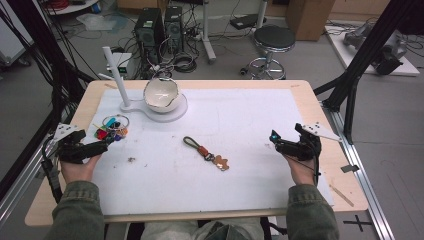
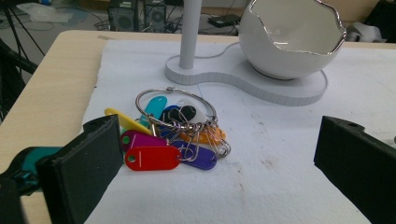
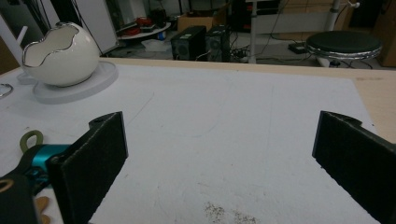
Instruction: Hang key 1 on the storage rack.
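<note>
Keys of a sort, really a ring of coloured plastic tags (image 1: 114, 128), lie on the white mat (image 1: 240, 175) near the left edge of the counter (image 1: 320, 107), and we have our left gripper (image 1: 97, 148) just beside them. In the left gripper view the metal ring (image 2: 175, 108) rests on top of the bunch, with a red tag (image 2: 152, 158) lowest, a purple tag (image 2: 200, 158) next to it and a yellow tag (image 2: 125, 120) pointing away to the left. The bunch sits just ahead of the left gripper's fingers (image 2: 88, 165), nearer the left one, and neither finger touches it. Those fingers are spread wide and grasp nothing.

Our right gripper (image 1: 281, 145) sits over the right part of the mat, well apart from the tags. In the right gripper view its fingers (image 3: 95, 149) also stand released, with bare mat between them.

Between our two hands, near the middle of the mat, lies a second keychain (image 1: 206, 153) with a green cord loop, a brown strap and a small tan charm, untouched.

Farther back on the mat, behind the tags, a white stand (image 1: 165, 111) carries an upright post (image 1: 115, 75) and a white egg-shaped bowl (image 1: 161, 94) with a jagged silver rim. The bowl stands upright on the round part of the stand.
</note>
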Available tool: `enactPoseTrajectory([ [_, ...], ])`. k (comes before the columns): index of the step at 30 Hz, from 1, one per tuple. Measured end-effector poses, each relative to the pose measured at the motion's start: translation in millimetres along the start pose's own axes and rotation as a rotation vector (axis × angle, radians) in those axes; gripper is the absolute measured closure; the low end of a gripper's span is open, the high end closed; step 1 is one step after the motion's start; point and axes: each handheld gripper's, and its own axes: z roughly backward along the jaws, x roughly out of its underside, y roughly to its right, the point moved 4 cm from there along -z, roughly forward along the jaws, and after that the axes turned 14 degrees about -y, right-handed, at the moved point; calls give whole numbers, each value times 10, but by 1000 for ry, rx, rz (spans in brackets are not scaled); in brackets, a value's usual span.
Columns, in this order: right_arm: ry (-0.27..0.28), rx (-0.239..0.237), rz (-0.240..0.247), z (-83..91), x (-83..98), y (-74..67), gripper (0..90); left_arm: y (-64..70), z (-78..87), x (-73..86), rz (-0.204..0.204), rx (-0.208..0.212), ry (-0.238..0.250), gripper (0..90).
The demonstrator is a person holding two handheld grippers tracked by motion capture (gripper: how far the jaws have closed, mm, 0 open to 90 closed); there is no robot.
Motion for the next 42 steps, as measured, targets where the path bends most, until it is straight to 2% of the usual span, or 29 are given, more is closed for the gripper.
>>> enactPoseTrajectory([
  [16, -15, -9, 1, -17, 7, 4, 23, 4, -6, 4, -1, 7, -7, 17],
  [42, -91, -78, 39, -134, 18, -173, 23, 10, -28, 10, -8, 11, -21, 17],
])
